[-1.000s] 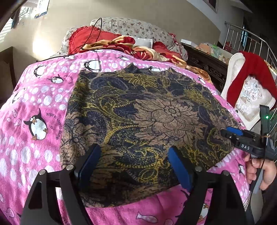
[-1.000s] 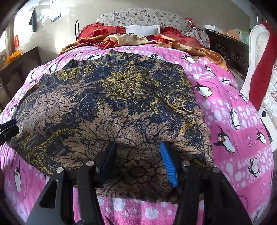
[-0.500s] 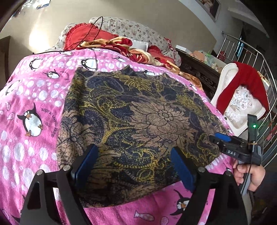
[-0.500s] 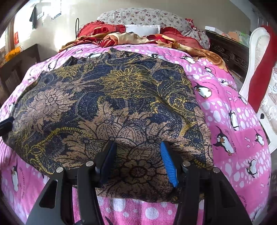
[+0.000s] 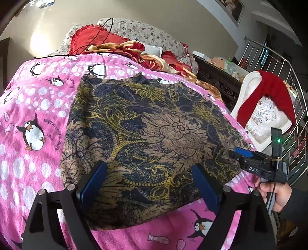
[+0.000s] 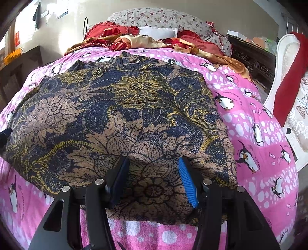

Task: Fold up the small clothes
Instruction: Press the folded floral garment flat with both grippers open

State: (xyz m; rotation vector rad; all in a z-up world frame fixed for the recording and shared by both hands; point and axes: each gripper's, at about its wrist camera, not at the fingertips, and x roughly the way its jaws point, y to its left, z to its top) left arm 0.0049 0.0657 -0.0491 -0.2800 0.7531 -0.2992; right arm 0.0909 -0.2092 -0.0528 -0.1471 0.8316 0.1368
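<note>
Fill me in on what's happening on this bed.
A person holds a hand-held gripper in each hand over a dark floral garment spread flat on a pink penguin blanket. The left hand-held gripper has just been opening and hangs over the near hem, gripping nothing. The right hand-held gripper stands open near the garment's right corner. No fold shows yet.

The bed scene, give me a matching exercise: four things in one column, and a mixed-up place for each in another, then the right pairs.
Things:
1. dark floral-patterned garment
2. pink penguin-print fleece blanket
3. red cloth
4. floral-print pillow

Places:
A. draped over the white chair beside the bed
B. at the head of the bed, against the wall
C. spread flat in the middle of the bed
D. covering the bed under the garment

Pairs: 1-C, 2-D, 3-A, 4-B
</note>
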